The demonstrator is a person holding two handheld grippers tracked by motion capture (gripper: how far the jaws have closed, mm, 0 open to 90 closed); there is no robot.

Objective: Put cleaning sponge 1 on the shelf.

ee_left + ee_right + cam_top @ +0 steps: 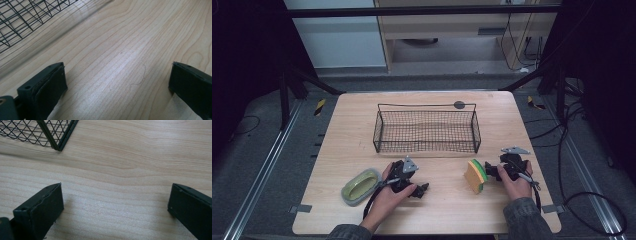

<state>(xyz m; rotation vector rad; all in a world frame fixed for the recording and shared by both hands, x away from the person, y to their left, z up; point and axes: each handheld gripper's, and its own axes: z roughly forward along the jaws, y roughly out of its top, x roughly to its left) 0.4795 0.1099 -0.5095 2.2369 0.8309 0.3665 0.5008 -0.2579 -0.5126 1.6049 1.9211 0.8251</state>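
Both grippers rest on the near part of the wooden table [362,125] with nothing gripped, so the work looks to be at its very start: picking up the two items and, most likely, placing them in the black wire basket [427,131] that stands empty at the table's middle. The left gripper [421,190] lies under the person's left hand [389,192], its jaws spread wide over bare wood in the left gripper view, nothing between them. Just to its left sits a green soap dish [360,186] with a grey rim, close to the hand but untouched. The right gripper [490,171], held by the right hand [514,182], also has its jaws released, wide apart in the right gripper view with only table between them and a corner of the basket ahead. It points toward a sponge [475,175], orange with yellow and green layers, standing on edge just beside its tips. The next move probably calls for easing the right gripper forward until the sponge sits between the pads, then clenching gently, since the sponge will squash and could tip.
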